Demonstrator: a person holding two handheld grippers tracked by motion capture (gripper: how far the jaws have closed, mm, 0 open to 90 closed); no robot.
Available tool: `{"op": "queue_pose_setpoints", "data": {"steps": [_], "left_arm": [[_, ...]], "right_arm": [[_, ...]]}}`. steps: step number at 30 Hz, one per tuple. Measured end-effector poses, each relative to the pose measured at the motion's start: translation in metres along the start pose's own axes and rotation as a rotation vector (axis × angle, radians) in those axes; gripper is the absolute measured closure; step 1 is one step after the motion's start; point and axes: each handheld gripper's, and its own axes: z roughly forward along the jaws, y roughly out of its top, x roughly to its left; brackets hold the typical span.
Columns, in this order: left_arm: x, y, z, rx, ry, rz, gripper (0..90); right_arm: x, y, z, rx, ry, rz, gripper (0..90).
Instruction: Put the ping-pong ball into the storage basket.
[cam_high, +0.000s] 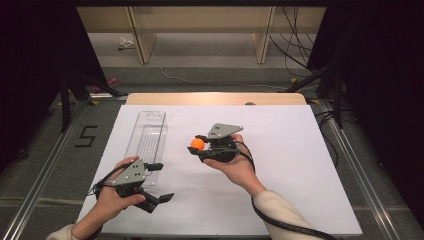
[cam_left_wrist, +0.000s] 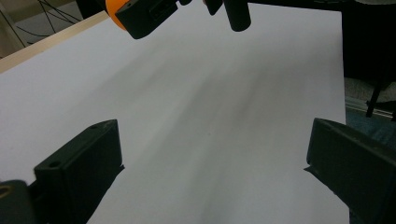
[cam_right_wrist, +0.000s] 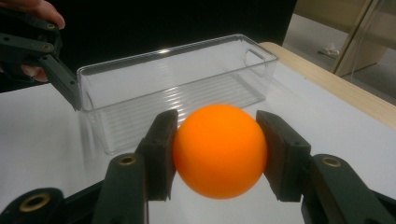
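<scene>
The right gripper is pinching a smooth, likely light and slippery orange ball across its middle, while the left gripper is resting wide open, gripping nothing.

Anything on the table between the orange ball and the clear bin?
No. In the high view, only bare white table separates the orange ball from the clear bin.

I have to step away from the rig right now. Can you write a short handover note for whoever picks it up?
Right gripper: shut on the round orange ball, held above the white table sheet.
Left gripper: open, holding nothing, at the near end of the clear plastic rectangular bin.
Done: ball picked up.
Left: the bin looks empty; the ball probably goes in it, then release.
</scene>
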Motion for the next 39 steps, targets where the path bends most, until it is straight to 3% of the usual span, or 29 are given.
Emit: {"op": "queue_pose_setpoints", "data": {"steps": [39], "left_arm": [[0.000, 0.000, 0.000, -0.001, -0.002, 0.000, 3.2]], "right_arm": [[0.000, 0.007, 0.012, -0.003, 0.006, -0.001, 51.7]]}}
